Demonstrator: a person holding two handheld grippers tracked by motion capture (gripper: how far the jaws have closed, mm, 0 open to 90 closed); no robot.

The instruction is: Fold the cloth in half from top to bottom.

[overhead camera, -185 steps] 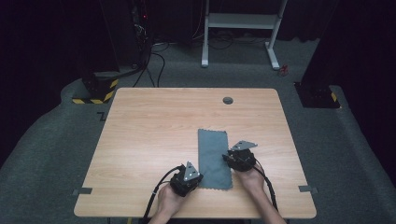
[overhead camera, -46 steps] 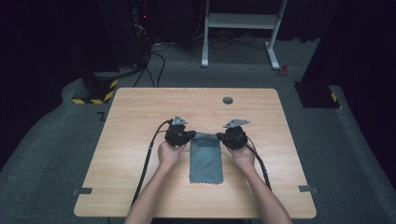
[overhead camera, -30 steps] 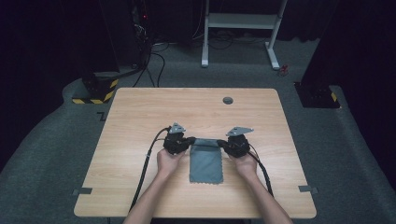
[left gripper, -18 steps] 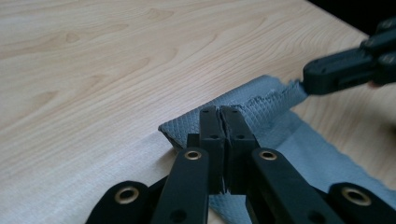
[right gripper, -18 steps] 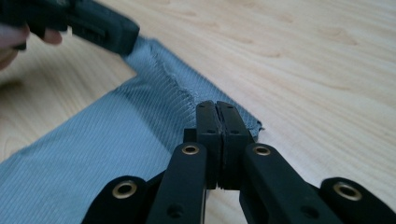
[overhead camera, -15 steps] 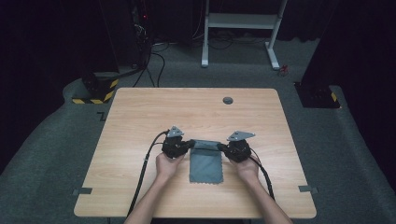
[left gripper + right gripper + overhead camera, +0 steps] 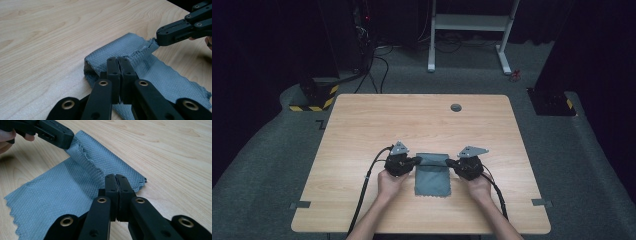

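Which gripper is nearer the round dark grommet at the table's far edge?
Right. The grommet lies ahead of the right gripper, slightly to its right; the left gripper, pinching the grey cloth at its other far corner, sits farther left.

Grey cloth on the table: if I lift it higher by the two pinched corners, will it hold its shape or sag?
Probably sag: the grey cloth already curls over in a soft fold between the left gripper and the right gripper. It looks thin and light, so it should lift easily. The textured weave may help the shut jaws hold it, though each pinch is near an edge and could slip.
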